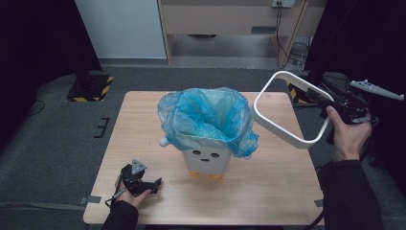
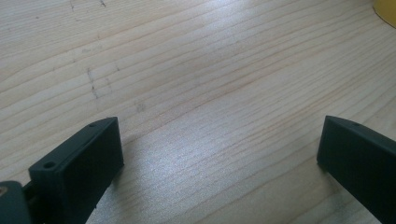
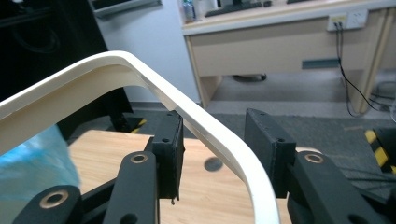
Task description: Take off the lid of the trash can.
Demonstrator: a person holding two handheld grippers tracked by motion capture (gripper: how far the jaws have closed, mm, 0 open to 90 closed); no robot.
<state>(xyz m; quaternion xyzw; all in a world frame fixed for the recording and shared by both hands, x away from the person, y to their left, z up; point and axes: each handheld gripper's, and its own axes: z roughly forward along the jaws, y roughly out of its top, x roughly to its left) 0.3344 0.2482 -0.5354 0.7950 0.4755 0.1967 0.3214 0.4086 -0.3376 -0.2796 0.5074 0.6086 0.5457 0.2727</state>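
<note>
White ring (image 1: 287, 115), one; bin (image 1: 207, 160), one.

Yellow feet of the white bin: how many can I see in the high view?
2. Left foot and right foot stand under the white bin's front edge; rear ones may be hidden.

The high view is dim overall, its corners falling to near black, while the pale wooden table (image 1: 268, 191) is evenly lit, apparently from overhead. In the left gripper view, a soft sheen lies on the wood between the black jaws. The curved white plastic ring (image 3: 219, 140) looks slightly blurred.
</note>
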